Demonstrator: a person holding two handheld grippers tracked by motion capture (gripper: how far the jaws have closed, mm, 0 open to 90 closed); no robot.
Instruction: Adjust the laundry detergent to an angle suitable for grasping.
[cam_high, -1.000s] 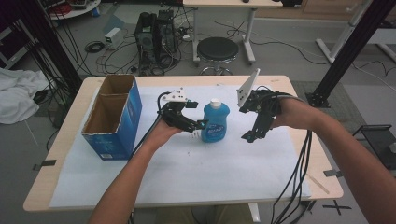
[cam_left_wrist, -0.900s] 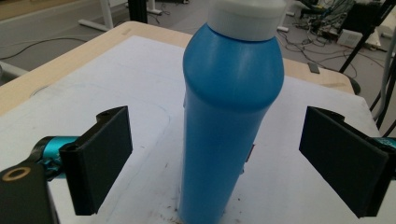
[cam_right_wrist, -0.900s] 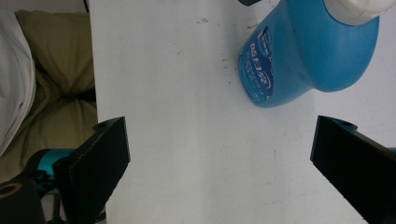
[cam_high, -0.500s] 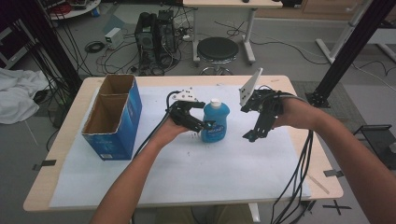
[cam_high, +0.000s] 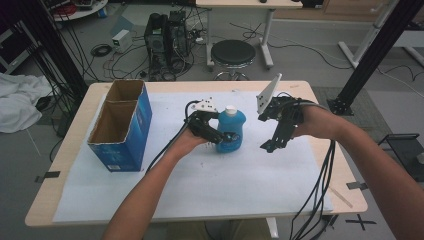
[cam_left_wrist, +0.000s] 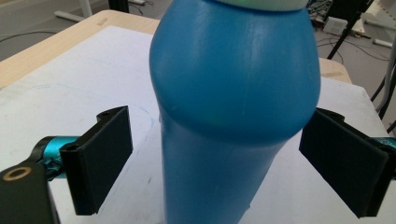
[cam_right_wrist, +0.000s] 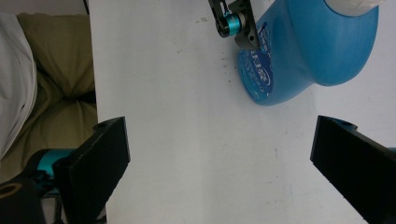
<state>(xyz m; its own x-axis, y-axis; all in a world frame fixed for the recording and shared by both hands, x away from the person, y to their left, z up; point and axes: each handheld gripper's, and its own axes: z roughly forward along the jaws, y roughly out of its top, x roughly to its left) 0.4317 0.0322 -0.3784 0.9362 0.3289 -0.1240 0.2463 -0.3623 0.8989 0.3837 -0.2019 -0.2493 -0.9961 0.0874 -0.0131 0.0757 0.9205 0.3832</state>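
In the high view, one blue bottle (cam_high: 231, 129) with a white cap is seen upright near the middle of the surface (cam_high: 300, 200), somewhat nearer its far edge, and one open cardboard box (cam_high: 120, 125) of two compartments is seen toward the left edge. Two tongs are counted: the left tongs (cam_high: 223, 139) are set around the lower part of the bottle, while the right tongs (cam_high: 268, 146) are held above the surface, apart from the bottle on its right. In the left gripper view, the bottle (cam_left_wrist: 233, 116) is shown between the spread left tongs (cam_left_wrist: 233, 172), with a gap left at each side. In the right gripper view, the right tongs (cam_right_wrist: 219, 172) are shown released over bare white covering, and the label on the bottle (cam_right_wrist: 308, 51) is made visible, too blurred to be read.
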